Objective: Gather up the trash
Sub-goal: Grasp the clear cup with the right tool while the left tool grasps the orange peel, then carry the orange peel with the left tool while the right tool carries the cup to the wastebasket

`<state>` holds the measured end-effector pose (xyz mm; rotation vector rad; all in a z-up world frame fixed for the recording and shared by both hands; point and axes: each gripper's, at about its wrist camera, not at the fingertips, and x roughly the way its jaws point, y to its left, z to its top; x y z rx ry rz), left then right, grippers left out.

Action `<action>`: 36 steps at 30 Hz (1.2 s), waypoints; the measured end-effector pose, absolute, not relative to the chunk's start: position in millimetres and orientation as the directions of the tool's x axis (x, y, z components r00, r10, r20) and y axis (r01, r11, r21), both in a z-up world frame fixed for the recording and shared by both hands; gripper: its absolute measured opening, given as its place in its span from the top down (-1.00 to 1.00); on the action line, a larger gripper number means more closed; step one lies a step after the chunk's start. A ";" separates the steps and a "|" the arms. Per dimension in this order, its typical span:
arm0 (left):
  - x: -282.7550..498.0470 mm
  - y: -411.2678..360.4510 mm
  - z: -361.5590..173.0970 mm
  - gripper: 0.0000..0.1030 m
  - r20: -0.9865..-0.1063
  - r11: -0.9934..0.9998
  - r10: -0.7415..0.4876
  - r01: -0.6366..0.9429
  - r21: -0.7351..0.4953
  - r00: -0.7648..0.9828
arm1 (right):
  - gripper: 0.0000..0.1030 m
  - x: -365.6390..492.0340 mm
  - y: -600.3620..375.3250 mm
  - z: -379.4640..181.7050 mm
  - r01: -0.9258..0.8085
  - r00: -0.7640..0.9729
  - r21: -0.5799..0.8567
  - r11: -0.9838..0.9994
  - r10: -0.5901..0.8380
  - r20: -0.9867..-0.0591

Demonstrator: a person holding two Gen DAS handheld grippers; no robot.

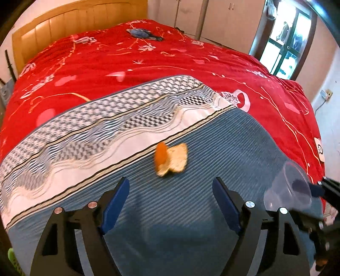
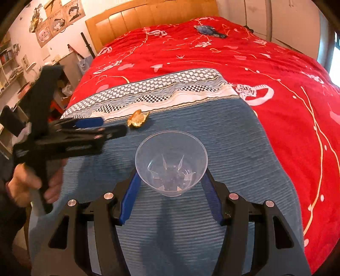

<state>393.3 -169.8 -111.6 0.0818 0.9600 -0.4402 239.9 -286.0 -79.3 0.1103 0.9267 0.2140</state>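
A piece of orange peel [image 1: 171,159] lies on the blue striped blanket [image 1: 212,148], just beyond the tips of my left gripper [image 1: 171,184]. That gripper is open with nothing between its blue pads. From the right wrist view the left gripper [image 2: 110,126] comes in from the left, held by a hand [image 2: 27,184], its tips close to the peel [image 2: 138,121]. My right gripper [image 2: 171,178] is shut on a clear plastic cup [image 2: 171,161], mouth facing the camera, empty inside. The cup [image 1: 289,186] also shows at the left wrist view's right edge.
The blanket lies over a red patterned quilt [image 1: 148,59] on a bed with a wooden headboard [image 1: 74,19]. A small blue object [image 1: 144,34] rests far up the bed. Shelves and clutter [image 2: 12,63] stand left of the bed; wardrobe doors [image 1: 212,17] behind.
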 end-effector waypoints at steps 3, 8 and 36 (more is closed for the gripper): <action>404.6 -177.3 -120.0 -0.36 -0.814 0.911 -0.325 0.392 -0.132 0.482 | -0.13 238.1 -289.0 -83.0 -0.131 0.575 0.194 0.972 0.234 -0.784; 415.1 -185.9 -130.4 -0.22 -0.823 0.913 -0.309 0.392 -0.116 0.476 | -0.13 235.0 -291.5 -85.2 -0.126 0.574 0.198 0.972 0.234 -0.785; 257.1 1.4 -48.9 0.51 -0.717 0.961 -0.273 0.152 -0.229 0.641 | -0.13 176.8 -175.7 -45.2 -0.301 0.551 0.261 0.917 0.391 -0.737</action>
